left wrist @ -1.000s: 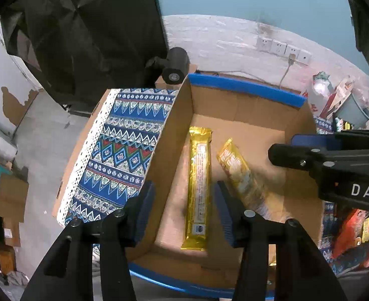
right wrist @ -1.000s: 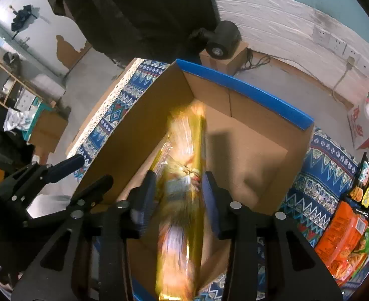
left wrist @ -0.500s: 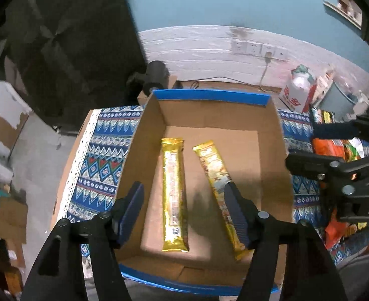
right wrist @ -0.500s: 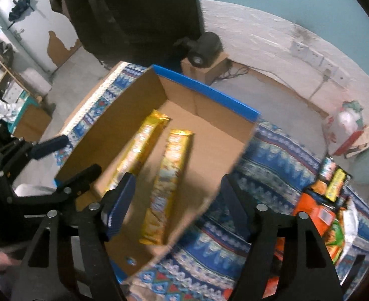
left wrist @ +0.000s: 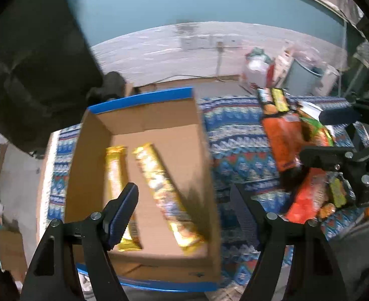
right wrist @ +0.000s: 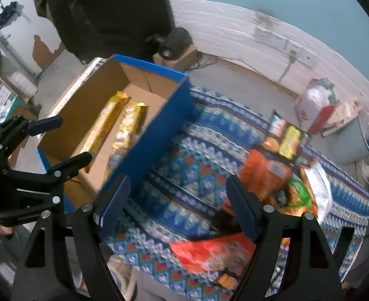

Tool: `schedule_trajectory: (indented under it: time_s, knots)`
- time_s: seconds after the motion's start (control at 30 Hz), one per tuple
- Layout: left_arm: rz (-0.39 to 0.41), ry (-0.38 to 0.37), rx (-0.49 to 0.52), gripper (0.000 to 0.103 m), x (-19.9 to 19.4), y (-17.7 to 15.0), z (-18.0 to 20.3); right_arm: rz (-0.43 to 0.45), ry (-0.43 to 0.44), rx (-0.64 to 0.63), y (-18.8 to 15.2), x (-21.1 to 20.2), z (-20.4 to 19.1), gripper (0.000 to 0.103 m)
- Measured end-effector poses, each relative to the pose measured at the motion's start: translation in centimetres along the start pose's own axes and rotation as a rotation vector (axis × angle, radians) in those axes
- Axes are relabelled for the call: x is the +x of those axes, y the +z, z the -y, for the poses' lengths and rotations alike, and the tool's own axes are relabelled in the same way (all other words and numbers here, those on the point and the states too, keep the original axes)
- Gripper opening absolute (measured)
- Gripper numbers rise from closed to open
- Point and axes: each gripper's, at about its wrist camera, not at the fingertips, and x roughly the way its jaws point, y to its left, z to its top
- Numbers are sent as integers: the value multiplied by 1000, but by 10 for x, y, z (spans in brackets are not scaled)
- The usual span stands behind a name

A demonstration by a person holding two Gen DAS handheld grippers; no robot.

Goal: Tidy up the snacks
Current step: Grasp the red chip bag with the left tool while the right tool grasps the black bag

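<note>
A cardboard box with blue outer walls (left wrist: 204,150) (right wrist: 149,155) stands on the patterned cloth. Two long gold snack packs lie side by side inside it (left wrist: 116,180) (left wrist: 164,190), also seen in the right wrist view (right wrist: 101,128) (right wrist: 126,130). A pile of orange and green snack bags (left wrist: 284,140) (right wrist: 267,173) lies on the cloth to the right. My left gripper (left wrist: 184,205) is open and empty above the box's near right part. My right gripper (right wrist: 176,200) is open and empty above the cloth, between box and bags.
The blue patterned tablecloth (right wrist: 184,175) covers the table. A dark round device on a small carton (right wrist: 174,42) stands behind the box. A white wall with sockets (left wrist: 209,42) and a red-white bag (right wrist: 317,100) lie beyond. An orange bag (right wrist: 209,253) lies near the front edge.
The right gripper let go of the second gold pack into the box, opened and swung right toward the bags. The left gripper opened wider and also turned right.
</note>
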Motion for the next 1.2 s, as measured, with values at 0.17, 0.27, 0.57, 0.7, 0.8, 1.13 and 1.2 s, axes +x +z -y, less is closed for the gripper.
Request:
schedule_trajectory:
  time_s: [0.17,0.27,0.57,0.7,0.8,1.13,1.2]
  knots:
    - [4,-34,83,78,-7,-2,38,3,-24,38,-23,-13,26,81]
    - [14,-40,140,78,-11,-3,60,-6,-40,64,-39,-18,43,81]
    - [-11,-96,224,80,-5,-7,106,-30,-70,132,-84,-24,90,81]
    - [-30,-110,253,80,4,-9,124,-50,-78,160,-107,-22,108,81]
    - [-49,-130,269,80,11,-10,137,-65,-79,183,-121,-19,120,81]
    - [-83,-164,344,80,32,-12,177,-148,-57,285,-166,7,151,81]
    - [-89,-169,360,80,35,-13,184,-165,-39,308,-171,13,155,81]
